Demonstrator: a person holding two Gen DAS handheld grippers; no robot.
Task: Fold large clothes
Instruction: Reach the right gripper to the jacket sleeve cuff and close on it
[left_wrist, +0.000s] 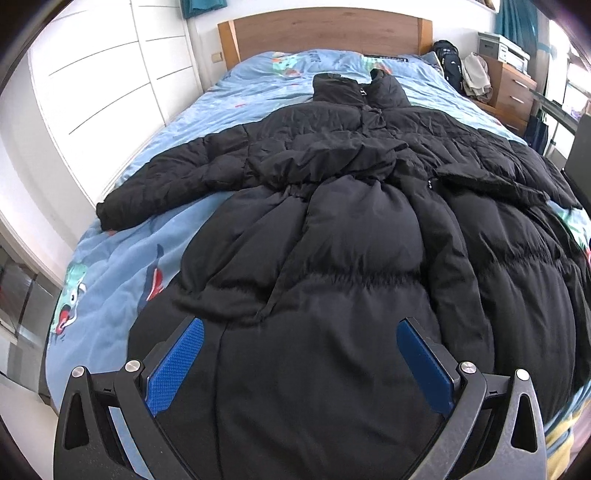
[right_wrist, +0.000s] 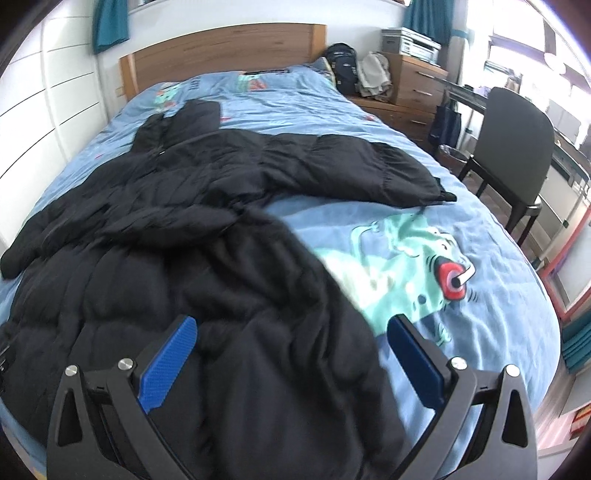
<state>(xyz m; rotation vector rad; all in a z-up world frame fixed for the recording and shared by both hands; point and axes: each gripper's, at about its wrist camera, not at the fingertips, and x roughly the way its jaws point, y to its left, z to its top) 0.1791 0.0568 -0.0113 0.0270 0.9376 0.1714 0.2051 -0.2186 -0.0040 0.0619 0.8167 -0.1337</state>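
Nearest to the cameras, the left claw (left_wrist: 299, 330) and the right claw (right_wrist: 291, 328) both stand wide open and hold nothing, just over the hem of the black coat (left_wrist: 332, 229). Further on, the coat lies flat on the bed (right_wrist: 424, 155), sleeves spread, collar toward the headboard (left_wrist: 325, 33).
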